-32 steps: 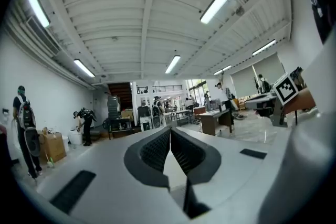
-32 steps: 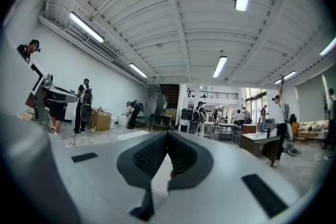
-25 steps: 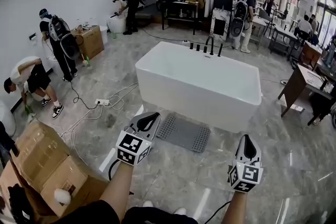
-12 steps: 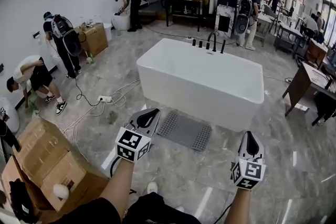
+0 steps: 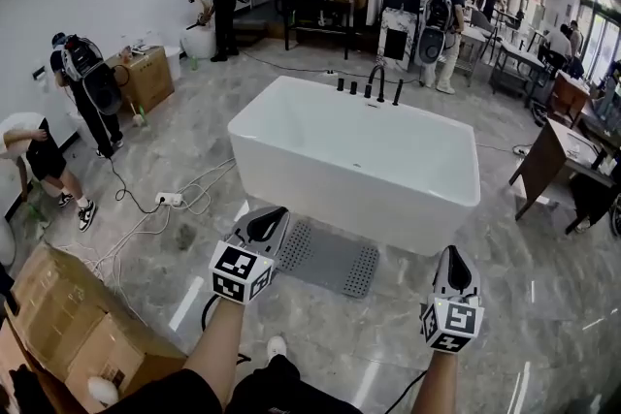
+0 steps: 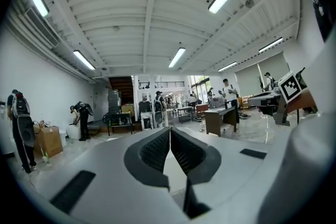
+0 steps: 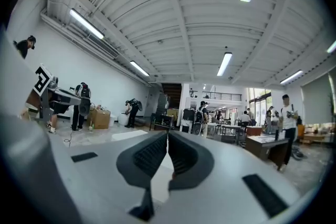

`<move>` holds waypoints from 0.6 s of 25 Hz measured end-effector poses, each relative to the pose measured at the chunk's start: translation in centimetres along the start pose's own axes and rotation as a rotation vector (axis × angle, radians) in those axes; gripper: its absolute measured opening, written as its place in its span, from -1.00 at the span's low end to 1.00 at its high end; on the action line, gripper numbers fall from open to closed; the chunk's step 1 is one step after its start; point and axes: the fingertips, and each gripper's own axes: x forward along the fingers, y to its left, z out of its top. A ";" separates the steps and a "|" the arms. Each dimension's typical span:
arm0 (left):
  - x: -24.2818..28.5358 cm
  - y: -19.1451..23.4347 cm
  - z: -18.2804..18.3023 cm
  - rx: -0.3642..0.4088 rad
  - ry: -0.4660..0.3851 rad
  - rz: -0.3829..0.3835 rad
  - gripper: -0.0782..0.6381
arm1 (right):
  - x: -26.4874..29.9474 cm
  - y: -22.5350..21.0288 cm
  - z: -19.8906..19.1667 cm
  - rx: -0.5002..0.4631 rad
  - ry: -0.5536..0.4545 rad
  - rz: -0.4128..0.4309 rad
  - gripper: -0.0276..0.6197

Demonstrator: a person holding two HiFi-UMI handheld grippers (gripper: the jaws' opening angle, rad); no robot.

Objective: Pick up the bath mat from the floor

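Left gripper point(image 5: 267, 220) and right gripper point(image 5: 456, 265) are both pressed together, empty; unless spread, they'd likely skid off the flat bath mat point(image 5: 328, 258).

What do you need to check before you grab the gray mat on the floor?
1. Mat in sight, flat beside the bathtub: ok.
2. Nothing lying on the mat's visible part: ok.
3. Left hand-held gripper open for grabbing: not ok, jaws together, empty.
4. Right hand-held gripper open: not ok, jaws together, empty.
5. Both aimed down at the mat: not ok, they point level.
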 end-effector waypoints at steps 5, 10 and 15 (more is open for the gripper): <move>5.6 5.9 0.1 -0.005 -0.018 -0.057 -0.75 | 6.3 2.8 1.4 -0.038 0.004 -0.040 -0.85; 9.8 10.4 -0.2 -0.020 -0.023 -0.100 -0.75 | 10.7 3.8 2.0 -0.029 0.016 -0.100 -0.85; 12.4 13.4 -0.7 -0.045 -0.026 -0.093 -0.75 | 13.9 4.3 1.3 -0.028 0.030 -0.120 -0.85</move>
